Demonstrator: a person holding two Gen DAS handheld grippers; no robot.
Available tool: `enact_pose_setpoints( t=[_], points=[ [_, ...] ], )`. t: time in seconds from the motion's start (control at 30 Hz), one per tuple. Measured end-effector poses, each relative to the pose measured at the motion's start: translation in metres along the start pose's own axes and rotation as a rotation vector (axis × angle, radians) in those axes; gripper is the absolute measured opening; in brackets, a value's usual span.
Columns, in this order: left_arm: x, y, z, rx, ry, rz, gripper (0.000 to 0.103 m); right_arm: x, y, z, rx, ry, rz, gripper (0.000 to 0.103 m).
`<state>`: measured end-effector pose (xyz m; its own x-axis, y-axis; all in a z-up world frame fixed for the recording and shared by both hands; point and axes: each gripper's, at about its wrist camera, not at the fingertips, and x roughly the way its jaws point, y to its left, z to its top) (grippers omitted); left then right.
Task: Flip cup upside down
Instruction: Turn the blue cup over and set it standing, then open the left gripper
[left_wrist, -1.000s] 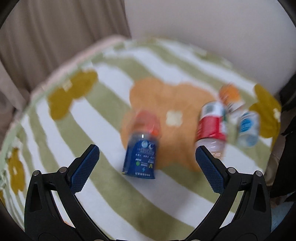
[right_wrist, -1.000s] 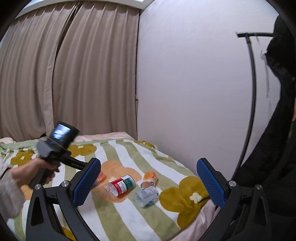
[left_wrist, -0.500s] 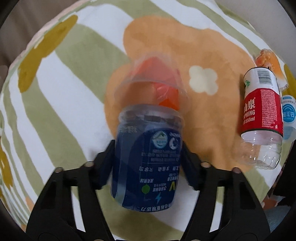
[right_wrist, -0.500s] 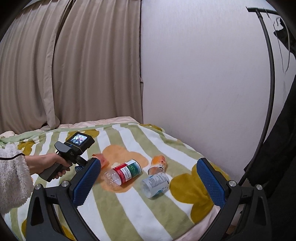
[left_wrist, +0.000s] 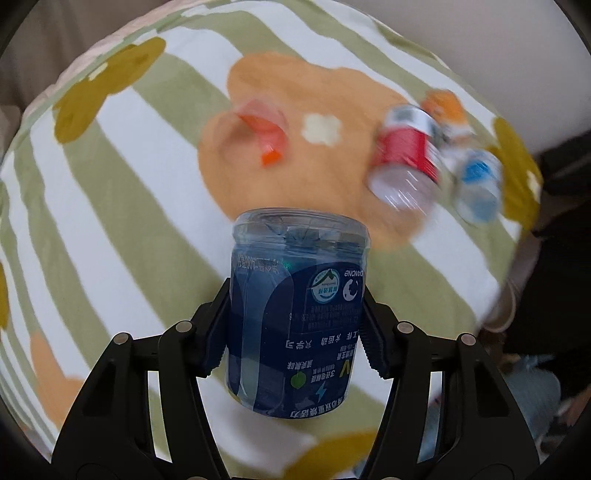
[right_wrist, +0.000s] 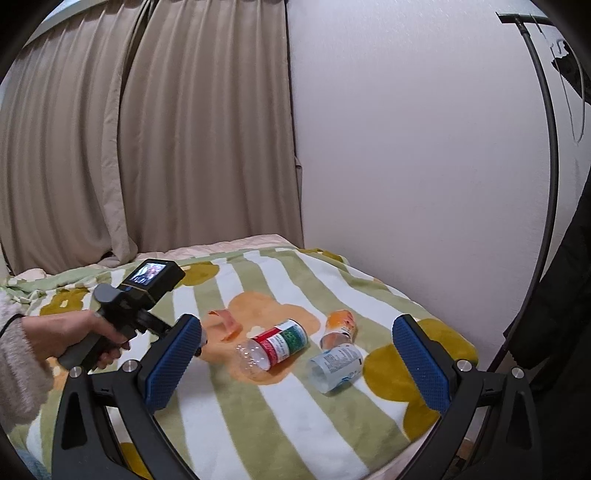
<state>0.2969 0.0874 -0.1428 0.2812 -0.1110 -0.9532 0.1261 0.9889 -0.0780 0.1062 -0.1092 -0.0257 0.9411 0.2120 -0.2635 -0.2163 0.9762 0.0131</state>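
Note:
My left gripper (left_wrist: 293, 332) is shut on a clear plastic cup with a dark blue label (left_wrist: 295, 314). The label text reads upside down, and the cup is held above the striped blanket (left_wrist: 110, 206). In the right wrist view the left gripper's handle and camera (right_wrist: 140, 291) show in a hand at the left; the blue cup is hidden behind my right finger. My right gripper (right_wrist: 295, 365) is open and empty, held well above the blanket (right_wrist: 295, 406).
An orange cup (left_wrist: 264, 136) (right_wrist: 227, 321) lies on the orange flower patch. A red-label cup (right_wrist: 277, 345) (left_wrist: 402, 158), a light-blue-label cup (right_wrist: 336, 365) and an orange-label cup (right_wrist: 338, 326) lie near the wall. Curtains hang behind the bed. A dark coat hangs at the right.
My left gripper moved in on the blue-label cup, closed on it and has lifted it off the blanket, away from the orange cup. My right gripper stayed open, tilting slightly.

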Motion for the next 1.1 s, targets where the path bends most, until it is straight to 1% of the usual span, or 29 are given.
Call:
enact_pose_setpoints(
  t=[0.07, 0.1, 0.17, 0.27, 0.4, 0.5, 0.57, 0.63, 0.67, 0.73, 0.77, 0.87, 0.97, 1.1],
  points=[
    [-0.003, -0.009, -0.018, -0.011, 0.028, -0.033, 0.057, -0.005, 0.003, 0.001, 0.003, -0.003, 0.01, 0.103],
    [-0.006, -0.006, -0.024, -0.013, 0.041, -0.048, 0.058, -0.007, 0.005, 0.001, 0.005, -0.004, 0.016, 0.103],
    [-0.005, -0.013, -0.038, -0.017, 0.066, -0.051, 0.058, -0.011, 0.009, 0.002, 0.008, -0.005, 0.029, 0.103],
    [0.006, -0.015, -0.05, -0.021, 0.085, -0.045, 0.058, -0.018, 0.016, 0.003, 0.008, -0.011, 0.041, 0.103],
    [0.026, -0.014, -0.058, -0.077, 0.093, -0.091, 0.058, -0.024, 0.023, 0.003, -0.002, -0.002, 0.061, 0.103],
    [0.043, -0.017, -0.06, -0.092, 0.095, -0.074, 0.058, -0.022, 0.023, -0.001, 0.018, 0.028, 0.089, 0.103],
    [0.049, -0.019, -0.063, -0.093, 0.096, -0.067, 0.058, -0.022, 0.023, -0.003, 0.02, 0.047, 0.093, 0.103],
    [0.054, -0.02, -0.066, -0.097, 0.093, -0.044, 0.058, -0.023, 0.024, -0.005, 0.013, 0.053, 0.092, 0.103],
    [0.057, -0.021, -0.067, -0.101, 0.097, -0.022, 0.06, -0.023, 0.024, -0.005, 0.01, 0.056, 0.091, 0.103],
    [0.059, -0.022, -0.069, -0.107, 0.105, 0.008, 0.08, -0.023, 0.024, -0.005, 0.01, 0.059, 0.091, 0.103],
    [0.058, -0.022, -0.069, -0.109, 0.102, 0.014, 0.103, -0.023, 0.024, -0.005, 0.011, 0.059, 0.093, 0.103],
    [0.049, -0.023, -0.072, -0.11, 0.06, 0.01, 0.103, -0.024, 0.025, -0.006, 0.009, 0.059, 0.098, 0.103],
    [0.029, -0.027, -0.075, -0.087, 0.008, 0.04, 0.103, -0.024, 0.027, -0.004, 0.004, 0.065, 0.109, 0.103],
    [-0.018, -0.023, -0.09, -0.081, -0.096, 0.054, 0.103, -0.021, 0.029, 0.009, 0.015, 0.08, 0.156, 0.103]
  ],
)
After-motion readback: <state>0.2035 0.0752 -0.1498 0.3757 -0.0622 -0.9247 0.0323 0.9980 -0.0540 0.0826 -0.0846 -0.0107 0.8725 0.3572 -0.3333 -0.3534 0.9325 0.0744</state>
